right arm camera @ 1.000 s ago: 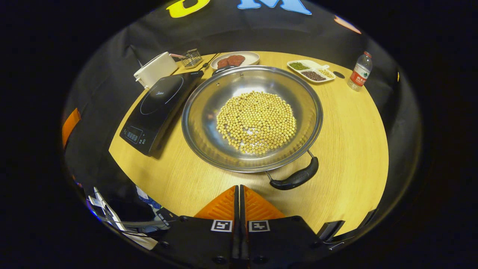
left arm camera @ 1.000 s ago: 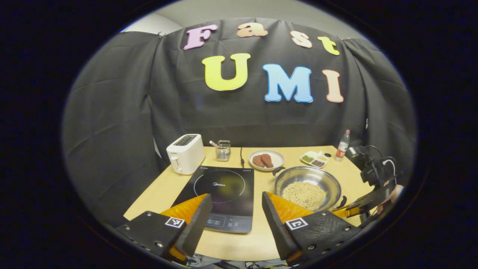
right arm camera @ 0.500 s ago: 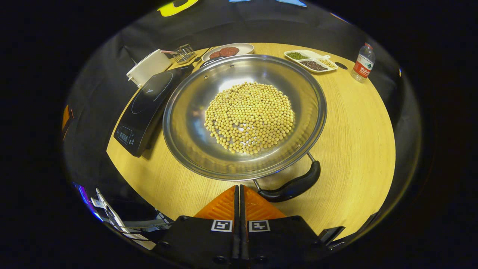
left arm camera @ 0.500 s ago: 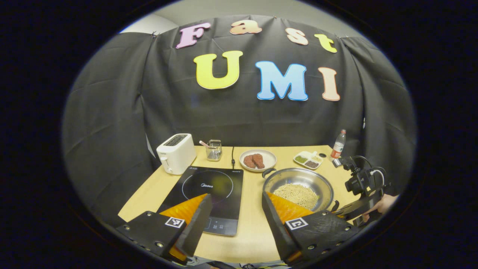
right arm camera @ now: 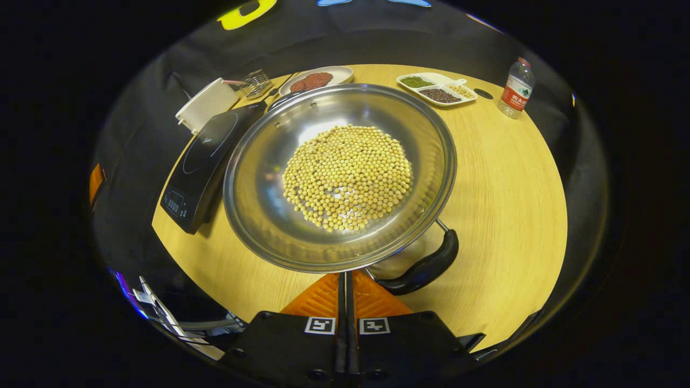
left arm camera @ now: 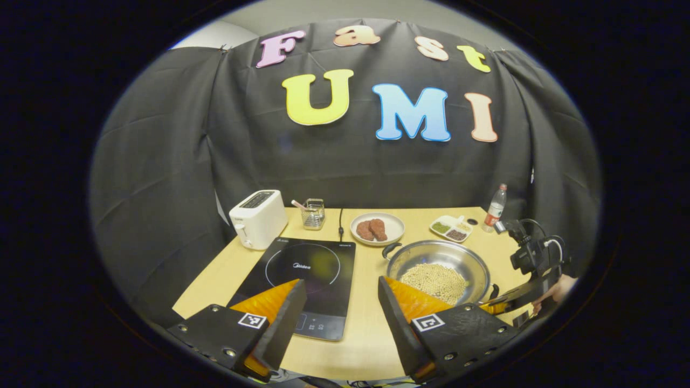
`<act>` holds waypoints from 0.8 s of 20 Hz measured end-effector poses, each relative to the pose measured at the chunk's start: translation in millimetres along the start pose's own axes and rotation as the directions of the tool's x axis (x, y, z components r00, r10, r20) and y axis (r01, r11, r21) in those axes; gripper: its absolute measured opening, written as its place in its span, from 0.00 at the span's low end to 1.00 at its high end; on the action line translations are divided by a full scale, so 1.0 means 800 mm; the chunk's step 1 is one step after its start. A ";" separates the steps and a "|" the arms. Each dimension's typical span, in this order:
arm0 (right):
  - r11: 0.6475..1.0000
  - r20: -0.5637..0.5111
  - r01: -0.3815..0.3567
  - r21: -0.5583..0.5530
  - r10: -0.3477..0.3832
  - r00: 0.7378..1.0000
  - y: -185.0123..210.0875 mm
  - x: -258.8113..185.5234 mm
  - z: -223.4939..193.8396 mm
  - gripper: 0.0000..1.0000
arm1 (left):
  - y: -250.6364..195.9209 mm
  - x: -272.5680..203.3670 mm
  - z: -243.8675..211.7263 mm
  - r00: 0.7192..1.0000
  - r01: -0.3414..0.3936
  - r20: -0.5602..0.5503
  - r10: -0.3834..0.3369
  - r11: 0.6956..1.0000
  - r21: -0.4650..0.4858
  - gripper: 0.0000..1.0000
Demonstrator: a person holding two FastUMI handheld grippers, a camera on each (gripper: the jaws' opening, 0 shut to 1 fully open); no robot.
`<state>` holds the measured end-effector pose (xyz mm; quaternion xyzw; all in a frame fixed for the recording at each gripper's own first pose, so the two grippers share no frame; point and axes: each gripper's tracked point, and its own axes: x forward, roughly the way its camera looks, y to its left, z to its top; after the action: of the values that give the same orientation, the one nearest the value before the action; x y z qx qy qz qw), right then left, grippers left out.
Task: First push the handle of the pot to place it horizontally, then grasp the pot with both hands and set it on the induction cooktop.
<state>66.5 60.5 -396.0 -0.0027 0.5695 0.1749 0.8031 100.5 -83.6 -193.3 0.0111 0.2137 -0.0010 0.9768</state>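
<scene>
Right tongs [right arm camera: 345,280] are pressed together, nothing between them, tips at the near rim of the pot [right arm camera: 253,178] and just beside the inner end of the near handle [right arm camera: 423,267]. Vs 1 s ago they've come in a lot closer: the pot looms bigger in the right gripper view, and the tips, which had bare counter [right arm camera: 506,188] ahead of them, now sit right at the handle's root. The handle has swung a bit too; it's still slanted, lower-left to upper-right, but the angle has changed over the last 0.5 s, so the push looks underway, not finished.

Pot sits on the counter w/ a heap of soybeans [right arm camera: 347,178] in it, just right of the induction cooktop [right arm camera: 207,156], not on it. The 2nd handle [left arm camera: 391,249] shows at the far rim in the left gripper view.

Left tongs [left arm camera: 340,304] are spread wide, holding nothing, hovering above the counter's near edge w/ the cooktop's control strip between the fingers. That view has barely shifted in 1 s, so the left side is prob. just waiting.

My read: step 1 in progress, approx. early in the task. Handles aren't yet side to side for a 2-handed grab. Beans are loose, so a sharp shove could scatter them.
</scene>
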 end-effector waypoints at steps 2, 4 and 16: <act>1.000 0.005 0.007 0.015 -0.007 1.000 -0.010 -0.001 0.002 0.02 | -0.004 0.001 0.000 1.000 0.003 -0.004 -0.003 1.000 -0.003 0.75; 1.000 0.015 0.021 0.012 -0.021 1.000 -0.021 -0.002 0.005 0.02 | -0.010 0.001 -0.004 1.000 0.010 -0.004 -0.010 1.000 -0.015 0.82; 0.994 0.069 0.107 0.034 -0.109 0.992 -0.106 -0.007 0.037 0.02 | -0.050 0.016 0.012 1.000 0.024 0.004 -0.024 1.000 -0.011 0.82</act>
<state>116.3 -14.5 -397.1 -0.0149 0.5423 0.1225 0.8311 115.5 -123.7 -190.6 0.0031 0.2120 -0.0116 0.9772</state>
